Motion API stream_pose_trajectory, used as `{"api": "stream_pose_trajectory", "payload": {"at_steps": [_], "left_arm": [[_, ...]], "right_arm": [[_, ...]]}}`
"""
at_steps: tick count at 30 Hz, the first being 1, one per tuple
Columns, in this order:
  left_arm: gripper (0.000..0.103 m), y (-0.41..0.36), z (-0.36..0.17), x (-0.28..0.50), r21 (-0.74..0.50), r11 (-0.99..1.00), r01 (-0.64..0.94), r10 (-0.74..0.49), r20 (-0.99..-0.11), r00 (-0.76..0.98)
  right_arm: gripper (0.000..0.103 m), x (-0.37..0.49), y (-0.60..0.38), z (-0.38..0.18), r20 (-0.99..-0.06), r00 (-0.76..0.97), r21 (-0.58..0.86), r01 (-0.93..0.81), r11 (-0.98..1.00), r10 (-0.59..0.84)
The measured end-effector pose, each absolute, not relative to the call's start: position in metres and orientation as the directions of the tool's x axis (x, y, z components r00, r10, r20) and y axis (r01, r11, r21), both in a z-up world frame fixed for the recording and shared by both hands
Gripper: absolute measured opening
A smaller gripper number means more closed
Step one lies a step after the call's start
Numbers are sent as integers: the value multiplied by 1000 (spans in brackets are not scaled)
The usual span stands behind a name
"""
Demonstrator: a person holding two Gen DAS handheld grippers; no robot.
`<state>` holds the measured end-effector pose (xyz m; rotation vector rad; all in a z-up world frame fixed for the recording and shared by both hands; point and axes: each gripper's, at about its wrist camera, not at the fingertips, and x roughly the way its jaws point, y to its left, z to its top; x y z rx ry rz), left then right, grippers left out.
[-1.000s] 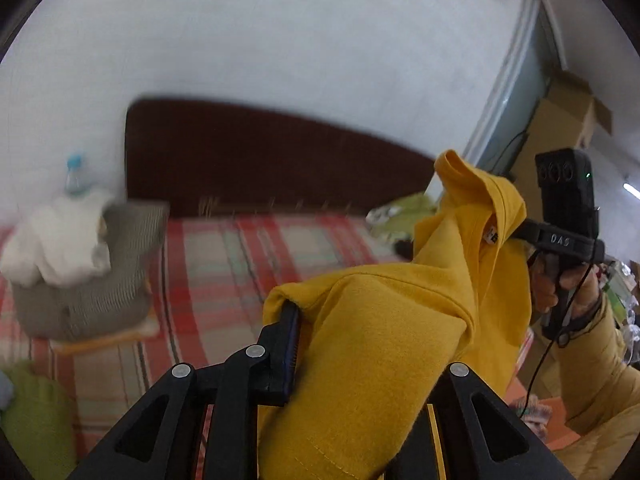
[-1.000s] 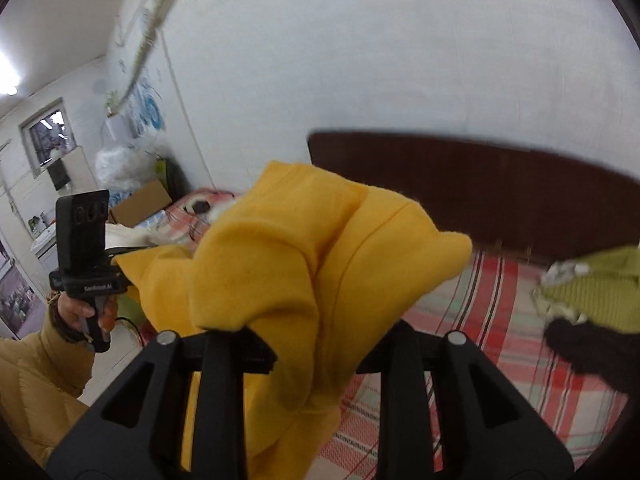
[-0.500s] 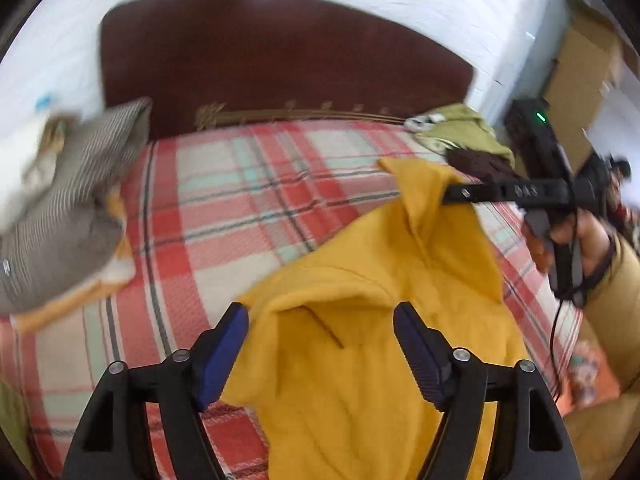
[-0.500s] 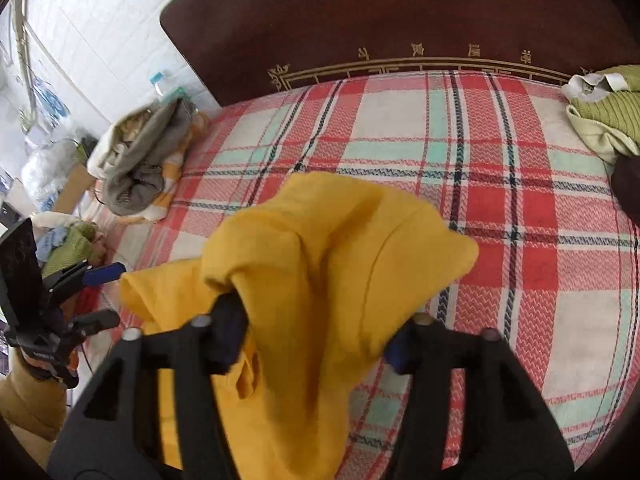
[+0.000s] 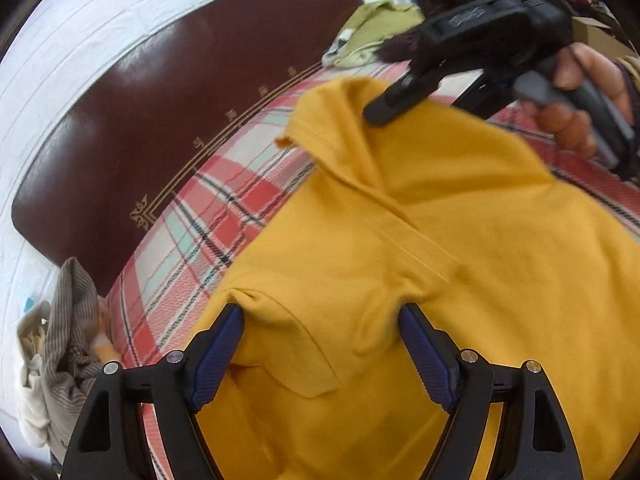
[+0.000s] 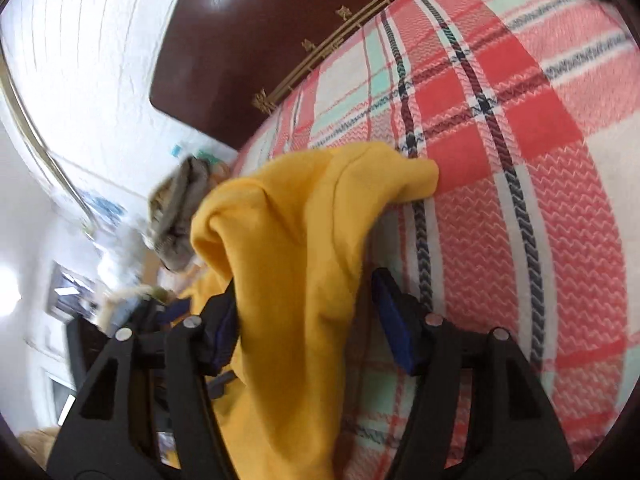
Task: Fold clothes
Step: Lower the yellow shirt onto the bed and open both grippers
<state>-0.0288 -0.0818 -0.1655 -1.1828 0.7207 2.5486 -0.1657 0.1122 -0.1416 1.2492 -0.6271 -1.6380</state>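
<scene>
Both pairs of blue-padded fingers (image 5: 216, 356) stand spread, released, with the mustard-yellow cotton shirt (image 5: 440, 264) lying loose between them. The red, white and mint plaid bedspread (image 6: 520, 160) carries the shirt, spread before the dark brown glossy headboard (image 5: 168, 100). The left gripper (image 5: 320, 344) straddles one shoulder fold; the right gripper (image 6: 304, 312) straddles another bunched edge, draped against its left pad only. A grey striped garment (image 5: 68, 340) is heaped at the bed's edge.

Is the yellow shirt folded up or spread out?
Mostly spread out: the yellow shirt lies opened across the checked bed, though one corner still bunches up.
</scene>
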Motion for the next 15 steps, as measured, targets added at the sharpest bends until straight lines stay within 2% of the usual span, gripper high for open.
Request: {"api": "stream_pose_trajectory", "payload": {"at_steps": [1, 2, 3, 4, 7, 12, 14, 15], "left_arm": [[71, -87, -166, -35, 311, -864, -395, 12, -772, -635], [67, -94, -163, -41, 268, -887, -375, 28, -781, -624], [57, -103, -161, -46, 229, -909, -348, 37, -787, -616], [47, -112, -160, -50, 193, -931, -311, 40, -790, -612], [39, -144, -150, -66, 85, -981, -173, 40, -786, -617], [39, -189, -124, -75, -32, -999, -9, 30, -737, -675], [40, -203, -114, -77, -71, -997, 29, 31, -720, -694], [45, -205, -111, -77, -78, -996, 30, 35, -714, -699]], "right_arm": [[58, -168, 113, -143, -393, -19, 857, 353, -374, -919], [42, -168, 112, -140, -394, -23, 854, 361, -375, -919], [23, -169, 111, -137, -403, -29, 845, 374, -383, -915], [18, -169, 110, -134, -411, -34, 835, 386, -392, -911], [15, -169, 108, -115, -435, -70, 792, 445, -418, -898], [12, -162, 114, -39, -430, -246, 628, 610, -483, -869], [12, -159, 113, -7, -465, -391, 451, 668, -593, -794], [12, -156, 110, 8, -480, -474, 327, 684, -652, -738]]}}
